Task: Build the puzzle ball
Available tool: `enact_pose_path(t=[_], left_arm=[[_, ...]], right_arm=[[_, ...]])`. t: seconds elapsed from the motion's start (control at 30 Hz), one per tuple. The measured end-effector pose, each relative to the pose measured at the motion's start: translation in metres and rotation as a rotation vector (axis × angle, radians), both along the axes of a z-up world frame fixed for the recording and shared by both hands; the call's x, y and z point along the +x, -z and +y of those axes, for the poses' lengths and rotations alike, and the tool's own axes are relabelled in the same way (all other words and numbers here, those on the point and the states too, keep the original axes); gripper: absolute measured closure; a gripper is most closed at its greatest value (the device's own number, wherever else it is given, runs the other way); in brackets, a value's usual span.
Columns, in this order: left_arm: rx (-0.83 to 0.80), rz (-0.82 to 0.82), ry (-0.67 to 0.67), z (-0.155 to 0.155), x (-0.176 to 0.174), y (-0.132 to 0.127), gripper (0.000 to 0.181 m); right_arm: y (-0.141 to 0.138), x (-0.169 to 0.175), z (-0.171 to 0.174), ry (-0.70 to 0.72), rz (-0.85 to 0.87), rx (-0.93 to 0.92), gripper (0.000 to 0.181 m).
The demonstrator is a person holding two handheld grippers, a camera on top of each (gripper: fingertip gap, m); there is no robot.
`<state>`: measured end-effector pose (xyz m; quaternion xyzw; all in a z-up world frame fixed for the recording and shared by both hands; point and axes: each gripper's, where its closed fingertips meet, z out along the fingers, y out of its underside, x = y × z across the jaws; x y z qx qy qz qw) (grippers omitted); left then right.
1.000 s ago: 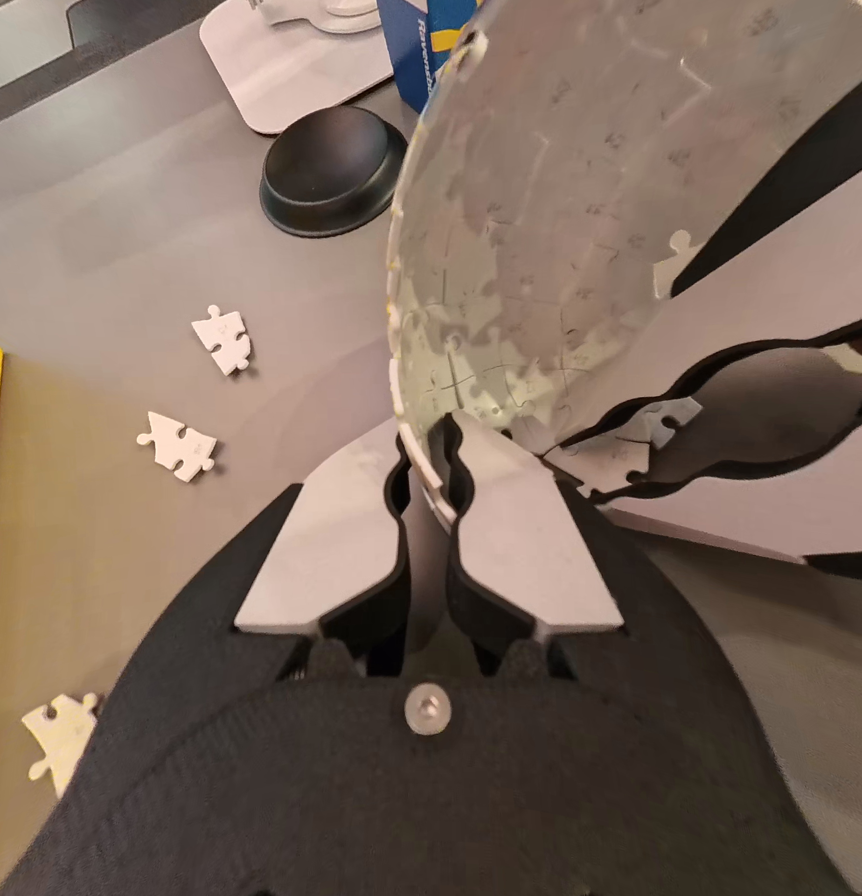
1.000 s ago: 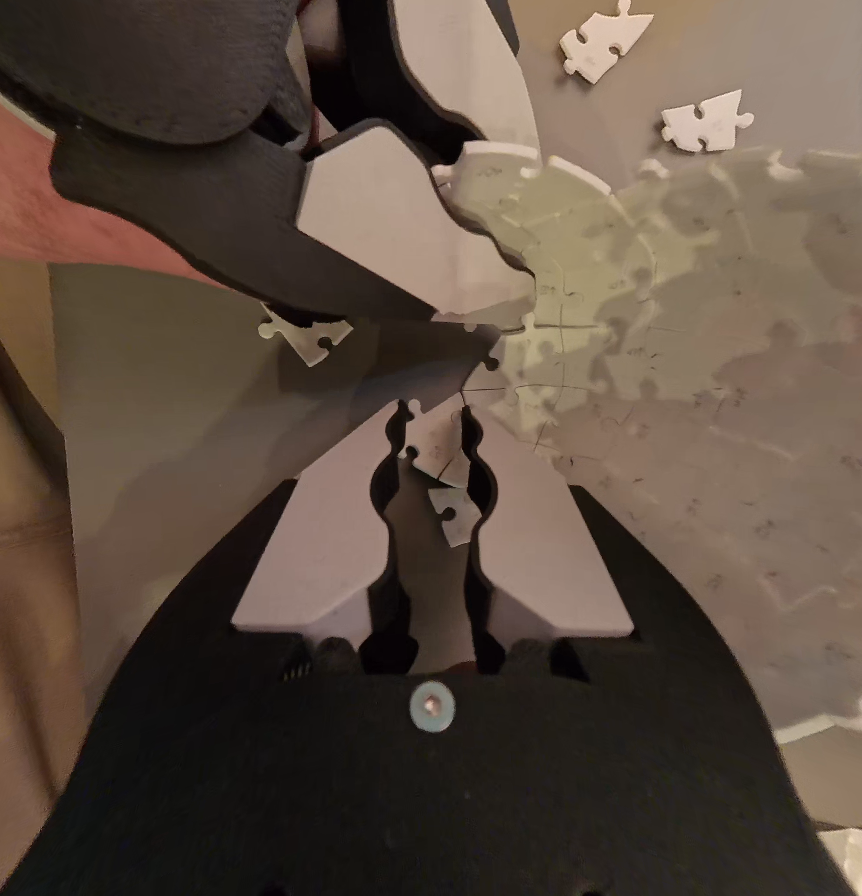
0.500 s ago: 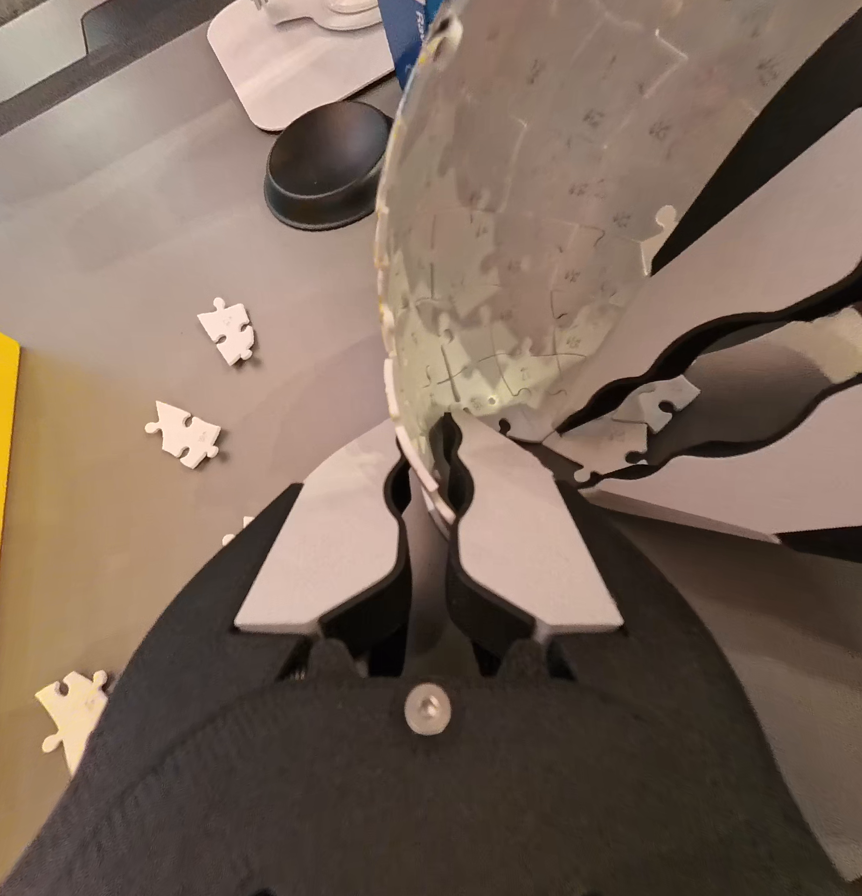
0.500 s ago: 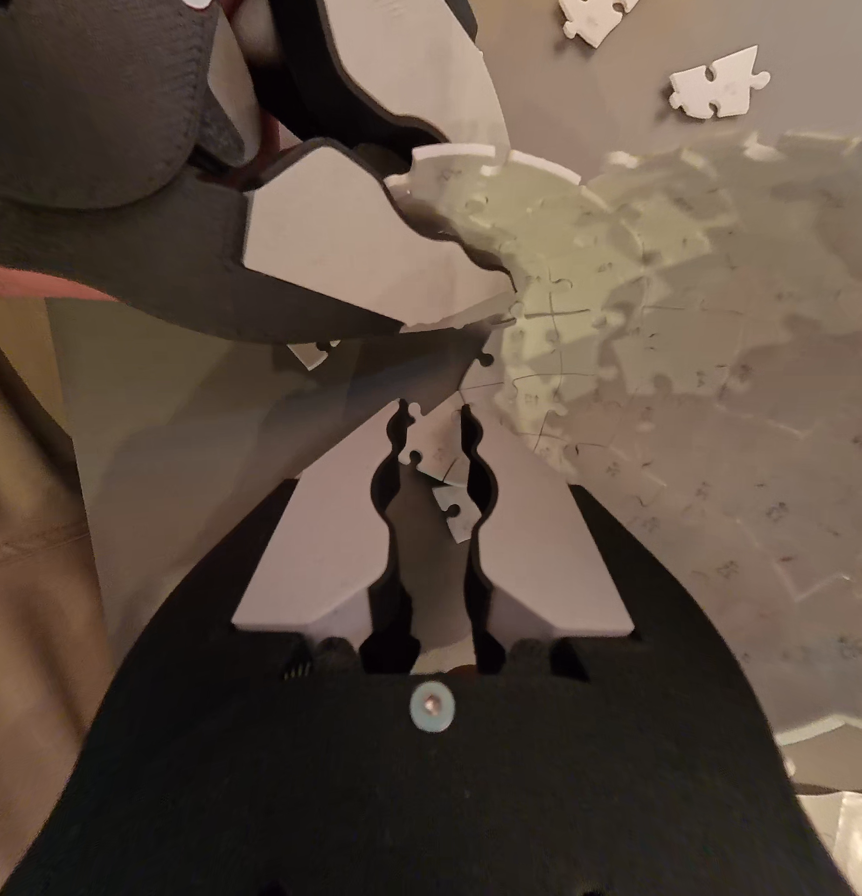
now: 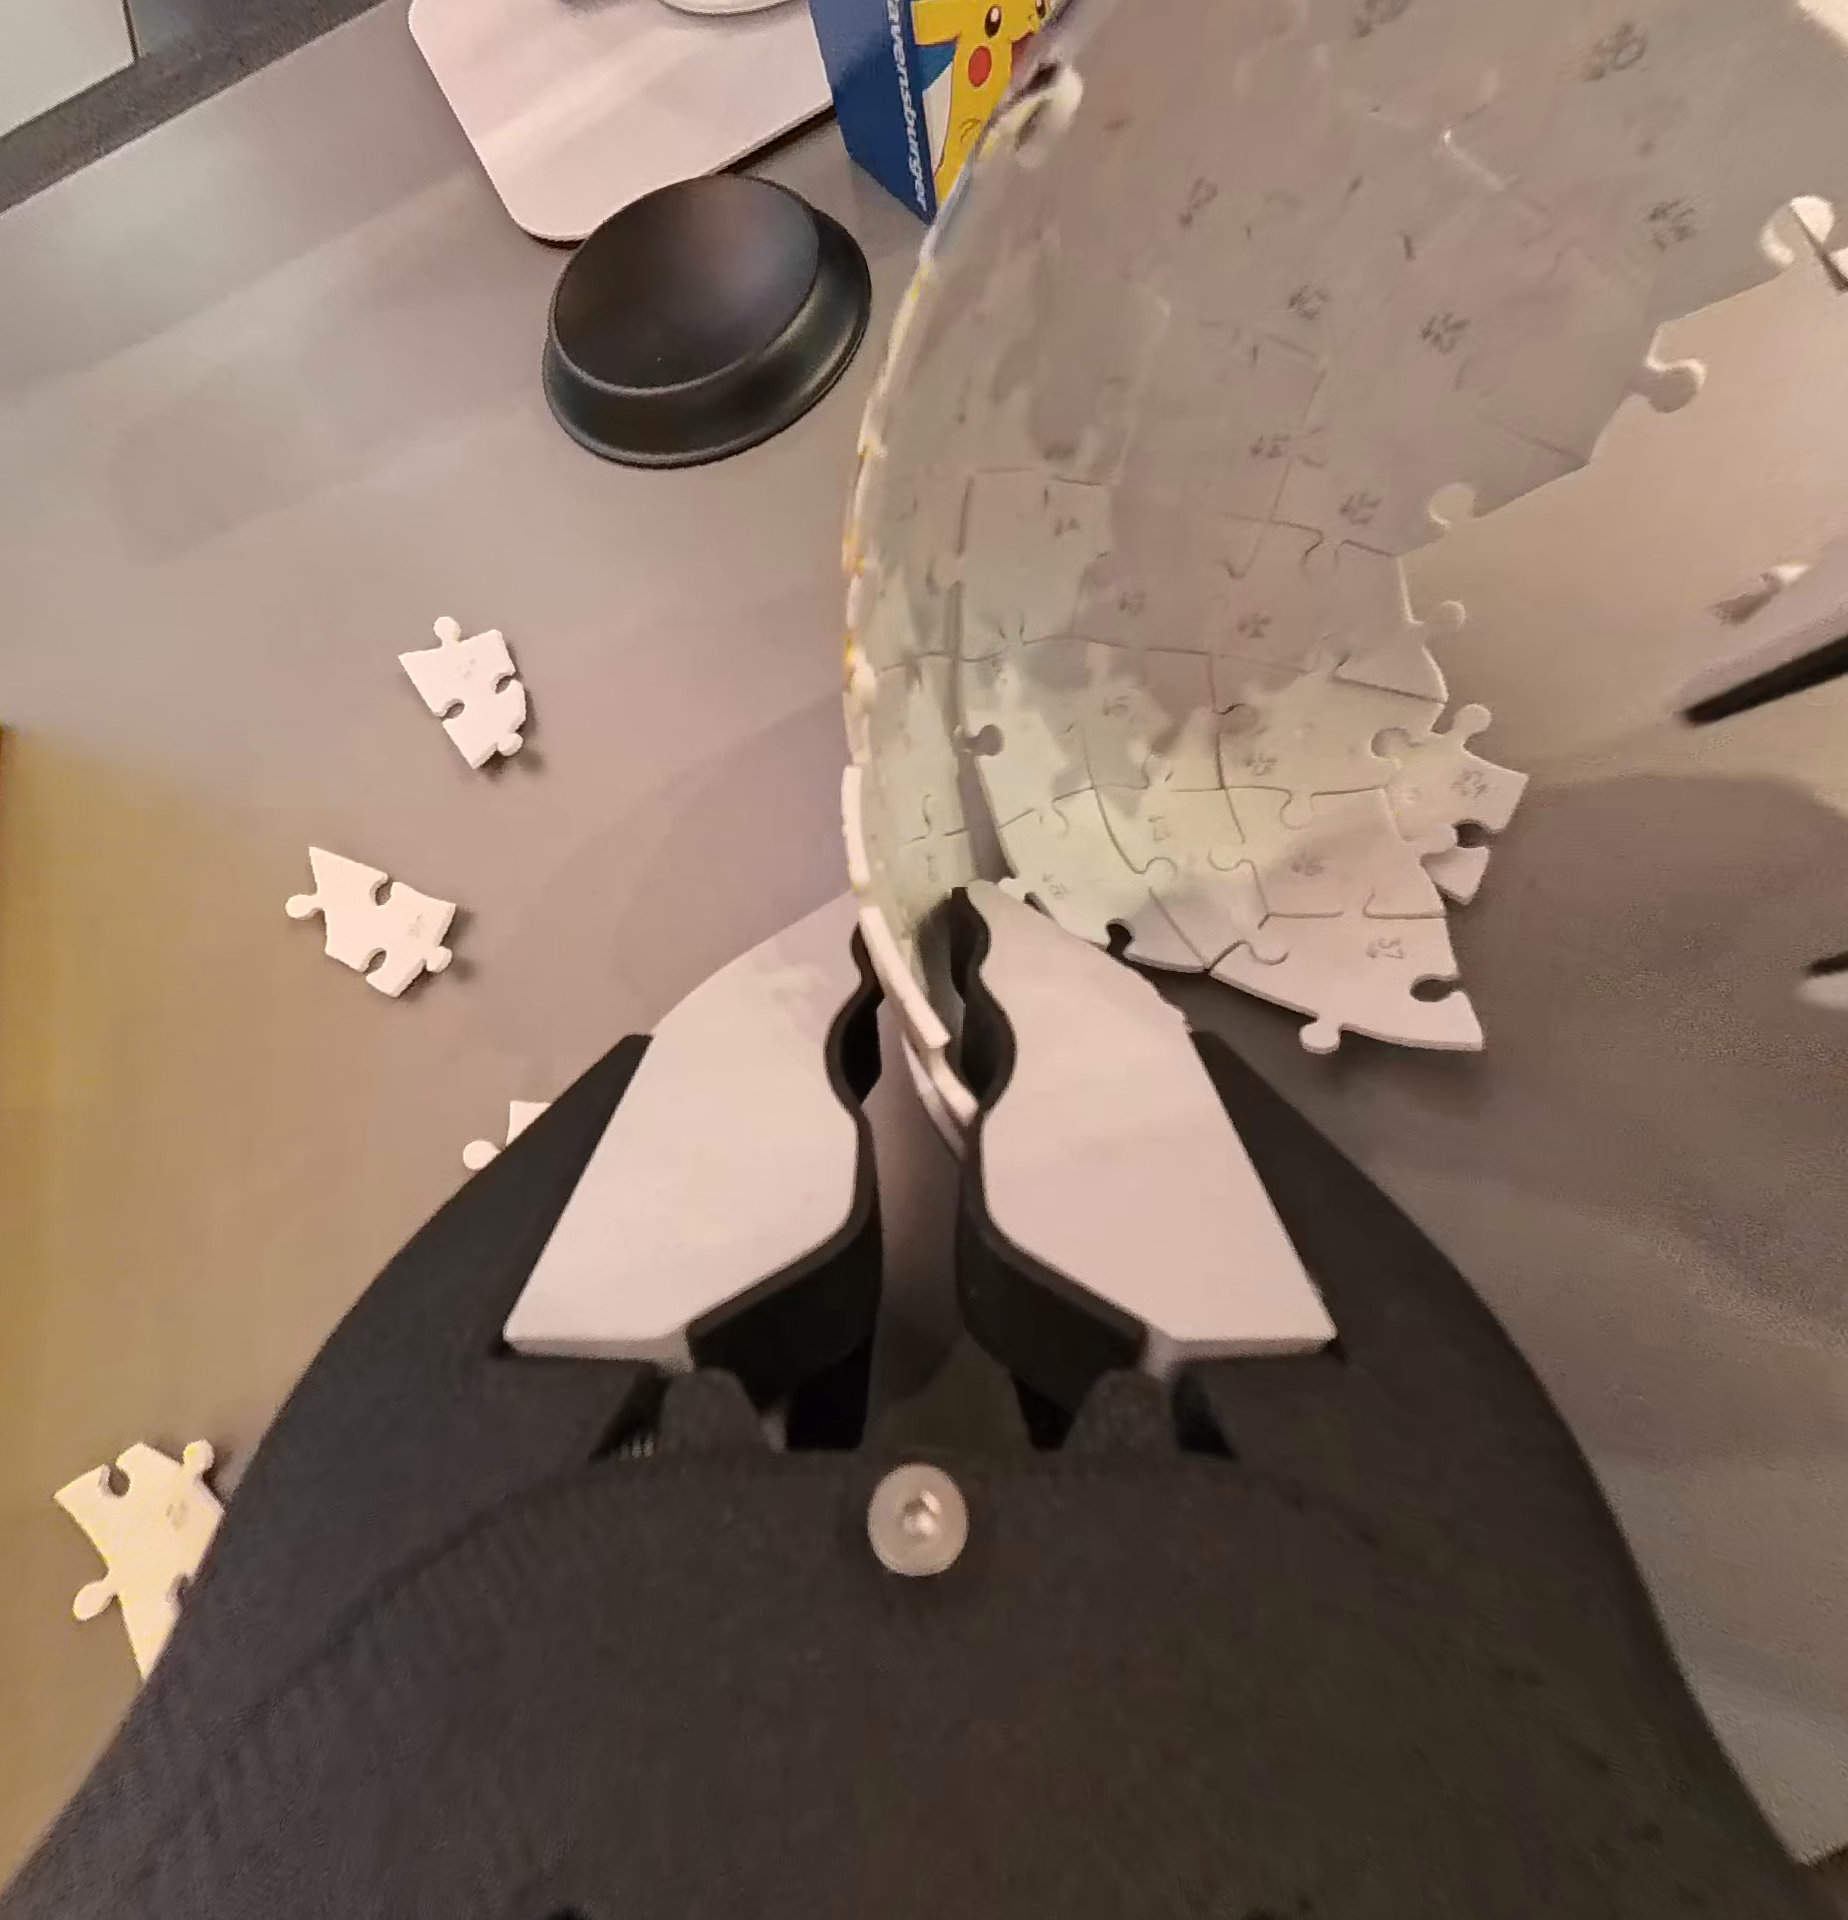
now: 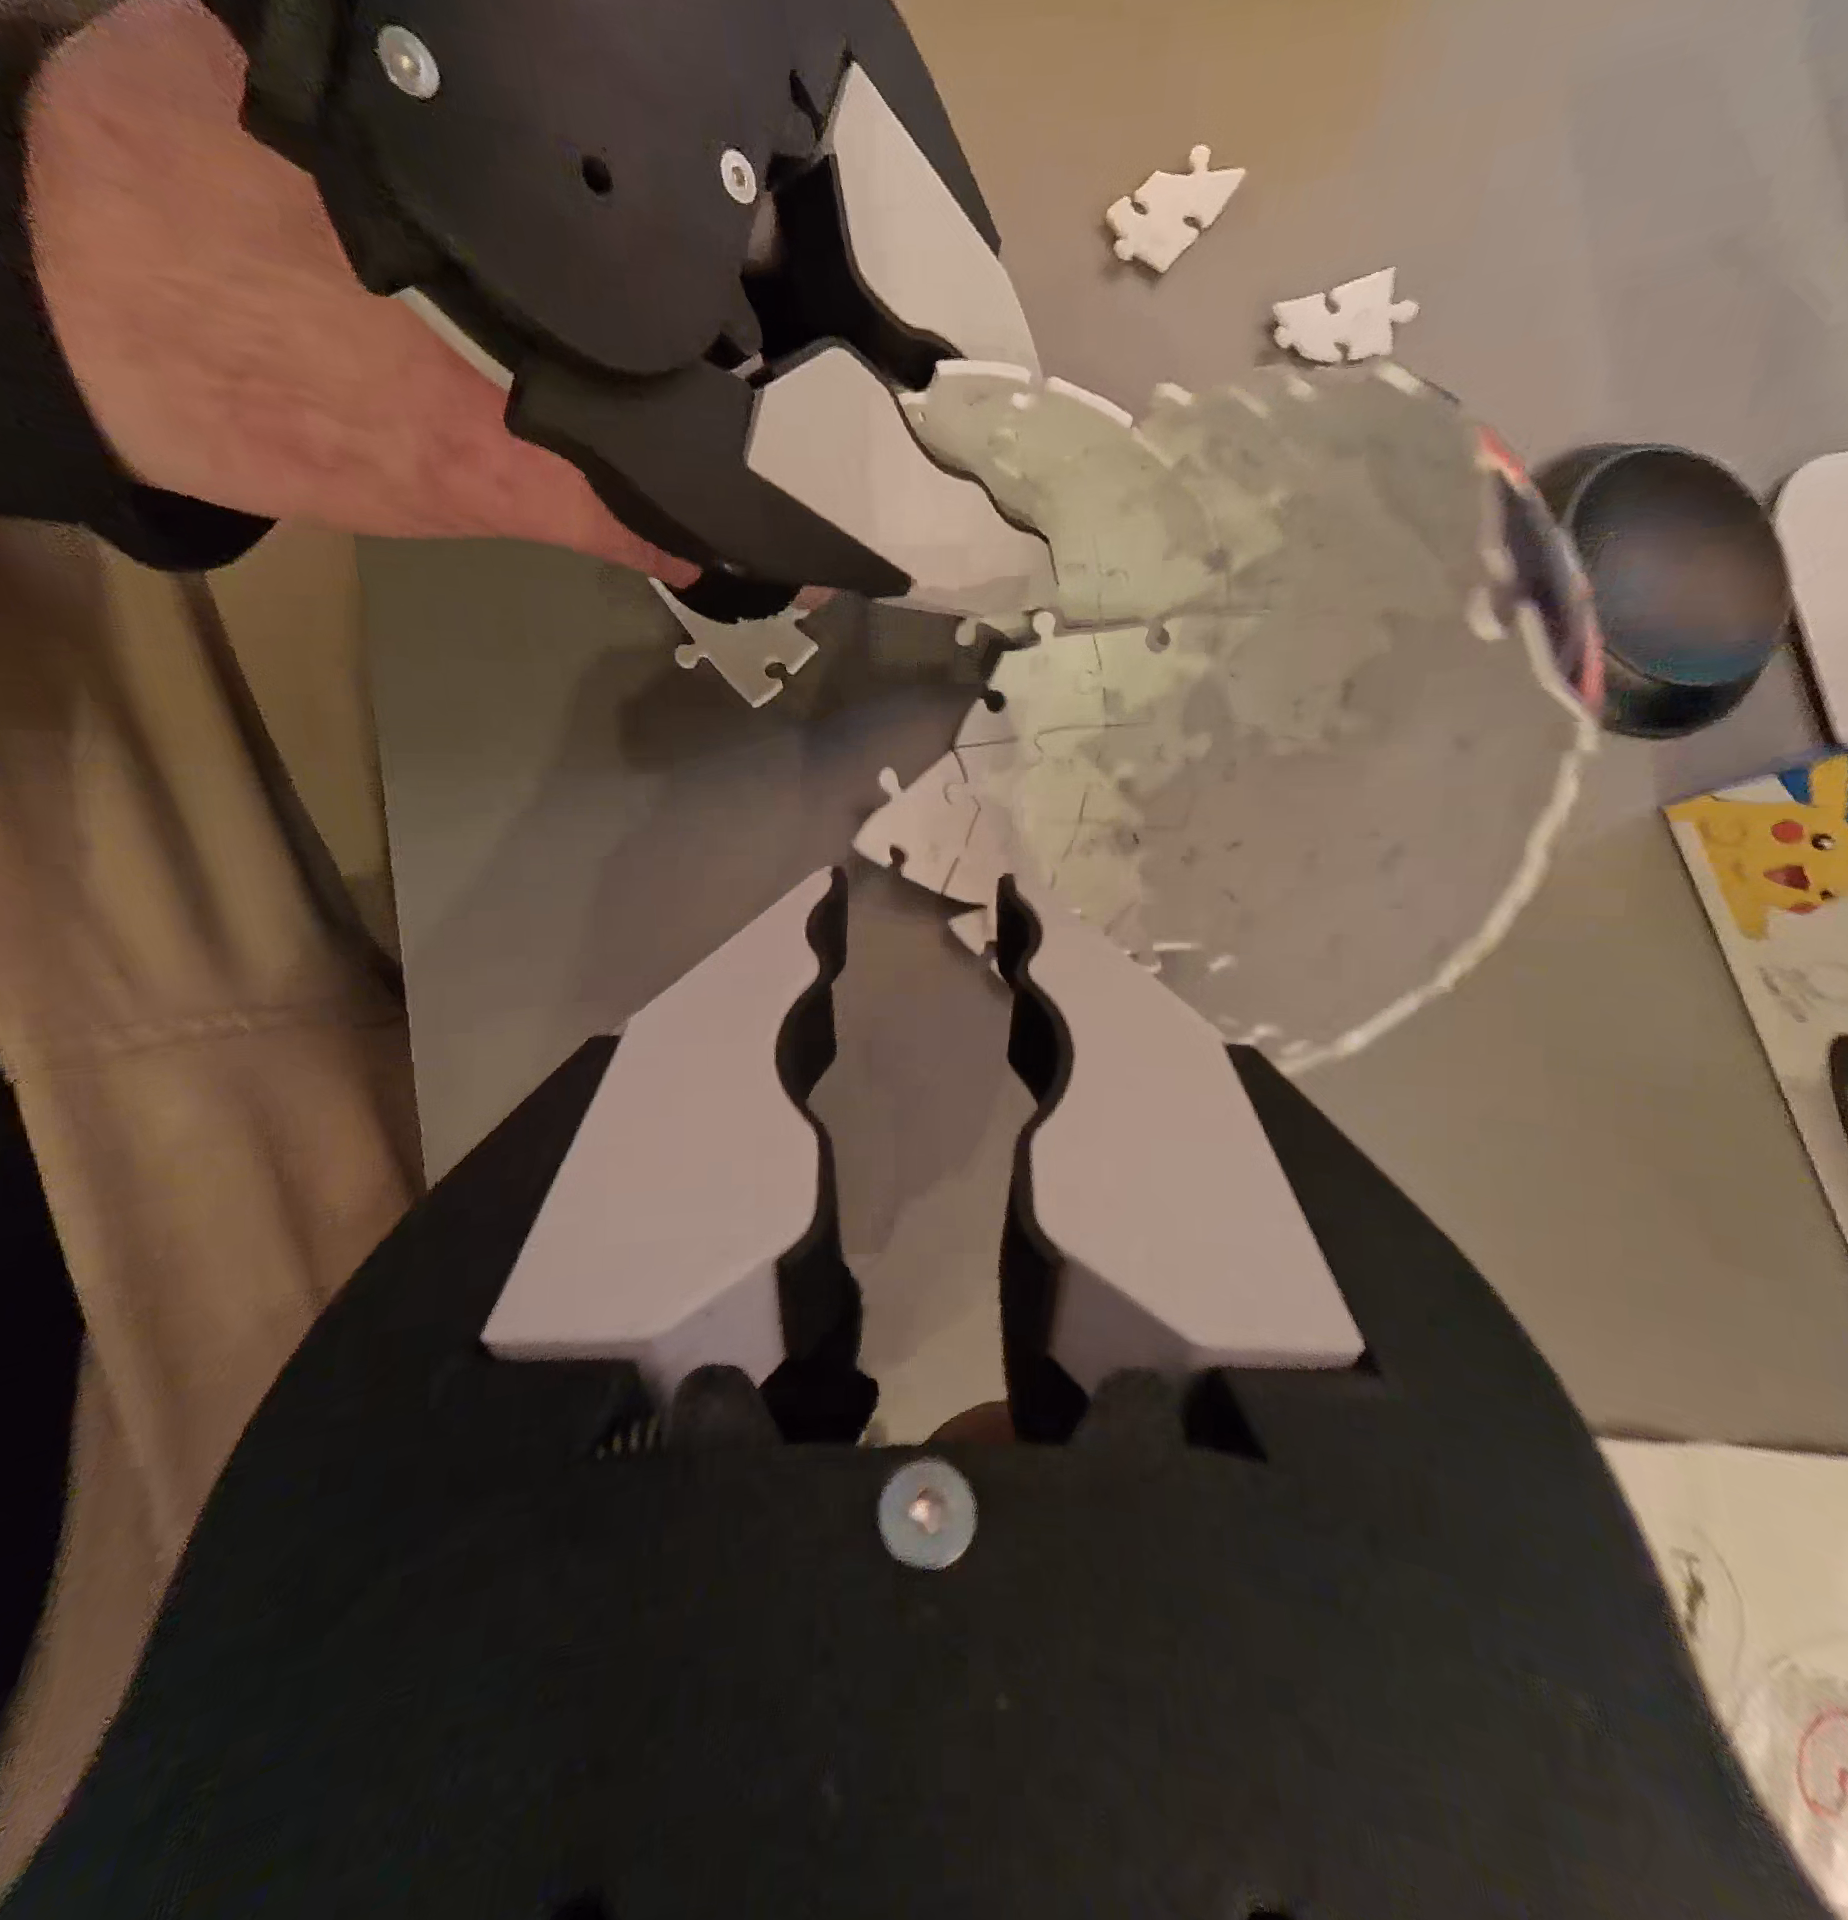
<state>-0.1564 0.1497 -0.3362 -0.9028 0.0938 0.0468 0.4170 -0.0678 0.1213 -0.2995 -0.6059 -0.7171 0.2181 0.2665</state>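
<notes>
Gripping the lower rim of a curved white plastic puzzle-ball shell point(image 5: 1190, 582), the left gripper point(image 5: 918, 935) fills the lower half of the left wrist view, its jaws closed on the shell's edge. The shell rises toward one o'clock, hollow side showing. Three loose white puzzle pieces point(image 5: 374, 920) lie on the grey table point(image 5: 224, 468) around nine o'clock; a black domed stand point(image 5: 702, 322) sits at eleven o'clock.

From the right wrist view, the right gripper point(image 6: 920, 894) stands with jaws parted and empty, tips just beside the shell point(image 6: 1263, 707), which is at centre. At eleven o'clock, a person's hand point(image 6: 234, 343) holds the left gripper point(image 6: 930, 405) clamped on the shell.
</notes>
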Motion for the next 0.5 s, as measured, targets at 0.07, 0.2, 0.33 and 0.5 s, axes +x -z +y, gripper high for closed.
enact_pose_path(t=[0.07, 0.2, 0.33, 0.5], left_arm=[[-0.005, -0.007, 0.002, 0.0, 0.0, 0.001, 0.17], [-0.01, -0.025, 0.003, 0.0, 0.0, 0.001, 0.17], [-0.015, -0.042, 0.003, 0.0, 0.001, 0.001, 0.17], [-0.022, -0.072, 0.006, 0.0, 0.003, 0.002, 0.17]], right_arm=[[-0.01, 0.006, 0.003, 0.016, 0.045, -0.004, 0.156], [-0.02, 0.02, 0.014, 0.037, 0.073, -0.008, 0.163], [-0.02, 0.032, 0.036, 0.11, 0.083, -0.037, 0.16], [-0.018, 0.039, 0.059, 0.256, 0.109, -0.156, 0.135]])
